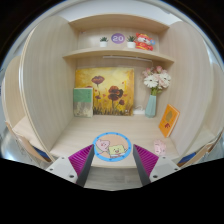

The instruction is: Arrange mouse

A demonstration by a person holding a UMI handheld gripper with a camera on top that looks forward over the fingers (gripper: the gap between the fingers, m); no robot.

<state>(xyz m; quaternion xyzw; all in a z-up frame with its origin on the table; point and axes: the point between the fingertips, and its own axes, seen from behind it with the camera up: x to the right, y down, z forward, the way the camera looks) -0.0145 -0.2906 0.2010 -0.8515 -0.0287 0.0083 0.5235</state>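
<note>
A round blue-rimmed mouse pad (112, 147) with cartoon figures lies on the pale desk (70, 140), just ahead of my fingers. A small pink object (158, 148), which may be the mouse, sits on the desk to the right of the pad, beyond my right finger. My gripper (112, 172) is open and empty above the desk's front edge. Its magenta pads (86, 162) stand wide apart with only bare desk between them.
At the back of the desk stand a flower painting (104, 90), a smaller picture (83, 101), a blue vase with white flowers (153, 95) and an orange card (168, 120). A shelf (115, 55) above holds small items. Side walls close in the desk.
</note>
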